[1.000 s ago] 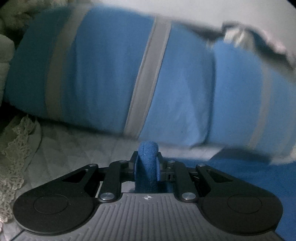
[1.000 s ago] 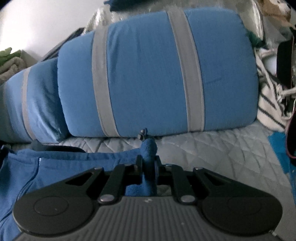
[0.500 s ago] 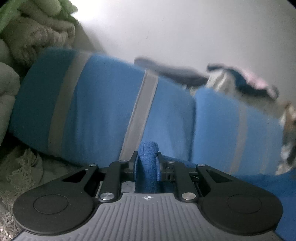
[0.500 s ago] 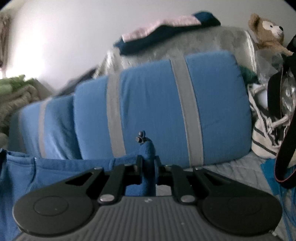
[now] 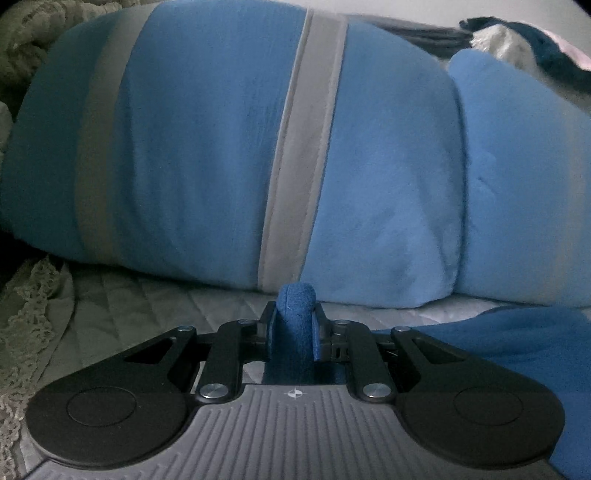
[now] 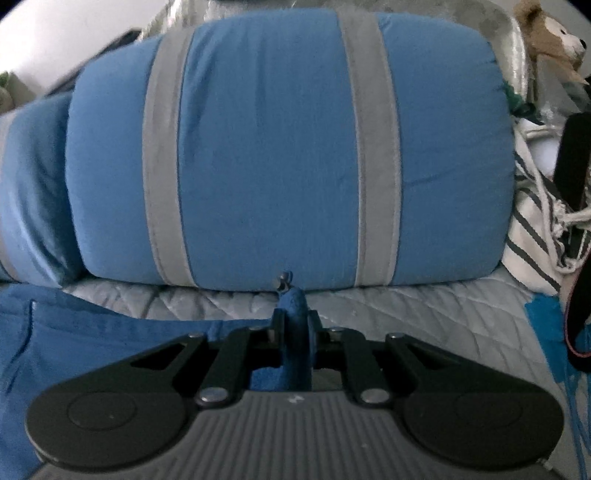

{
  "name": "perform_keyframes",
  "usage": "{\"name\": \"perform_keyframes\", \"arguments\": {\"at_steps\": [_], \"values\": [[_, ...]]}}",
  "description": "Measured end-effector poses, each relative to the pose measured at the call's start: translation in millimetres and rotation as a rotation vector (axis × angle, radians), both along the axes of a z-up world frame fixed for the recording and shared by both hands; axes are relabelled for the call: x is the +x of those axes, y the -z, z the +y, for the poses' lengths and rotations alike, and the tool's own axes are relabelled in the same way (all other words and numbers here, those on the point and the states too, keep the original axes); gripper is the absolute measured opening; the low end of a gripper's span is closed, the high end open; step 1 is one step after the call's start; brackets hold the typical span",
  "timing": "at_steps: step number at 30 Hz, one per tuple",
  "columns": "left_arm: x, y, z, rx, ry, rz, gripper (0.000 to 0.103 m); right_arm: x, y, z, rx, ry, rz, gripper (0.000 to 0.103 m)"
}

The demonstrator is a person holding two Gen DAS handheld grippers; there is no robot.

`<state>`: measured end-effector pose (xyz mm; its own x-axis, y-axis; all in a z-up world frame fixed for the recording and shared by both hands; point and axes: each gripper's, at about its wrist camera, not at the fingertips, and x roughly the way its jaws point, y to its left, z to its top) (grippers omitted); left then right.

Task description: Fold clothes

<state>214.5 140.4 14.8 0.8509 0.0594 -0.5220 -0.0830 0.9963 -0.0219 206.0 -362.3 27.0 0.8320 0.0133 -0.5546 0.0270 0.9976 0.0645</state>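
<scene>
Both the left gripper [image 5: 295, 314] and right gripper [image 6: 294, 314] are pinching the blue garment [image 6: 92, 332]; uneven pulling is risking the thick bunched fleece slipping free.

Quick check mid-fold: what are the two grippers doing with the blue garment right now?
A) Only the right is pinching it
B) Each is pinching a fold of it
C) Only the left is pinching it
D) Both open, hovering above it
B: the left gripper and the right gripper are each closed on a bunched fold of the blue garment.

Blue garment [image 6: 92, 332] runs off frame; teddy bear [image 6: 550, 33] partly cropped.
</scene>
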Motion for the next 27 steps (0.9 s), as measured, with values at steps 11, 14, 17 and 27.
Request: {"name": "perform_keyframes", "arguments": {"at_steps": [11, 14, 17, 27], "values": [[23, 17, 2, -0.012, 0.002, 0.145, 0.029, 23, 22, -1, -0.060, 0.037, 0.141, 0.033], [13, -1, 9, -0.040, -0.044, 0.133, 0.048, 14, 7, -4, -0.064, 0.061, 0.131, 0.079], [-15, -30, 12, -0.078, -0.075, 0.071, 0.070, -7, -12, -7, -0.025, 0.071, 0.084, 0.091], [-150, -55, -70, -0.030, 0.135, -0.088, 0.071, -104, -45, 40, 0.064, 0.018, -0.047, 0.100]]}}
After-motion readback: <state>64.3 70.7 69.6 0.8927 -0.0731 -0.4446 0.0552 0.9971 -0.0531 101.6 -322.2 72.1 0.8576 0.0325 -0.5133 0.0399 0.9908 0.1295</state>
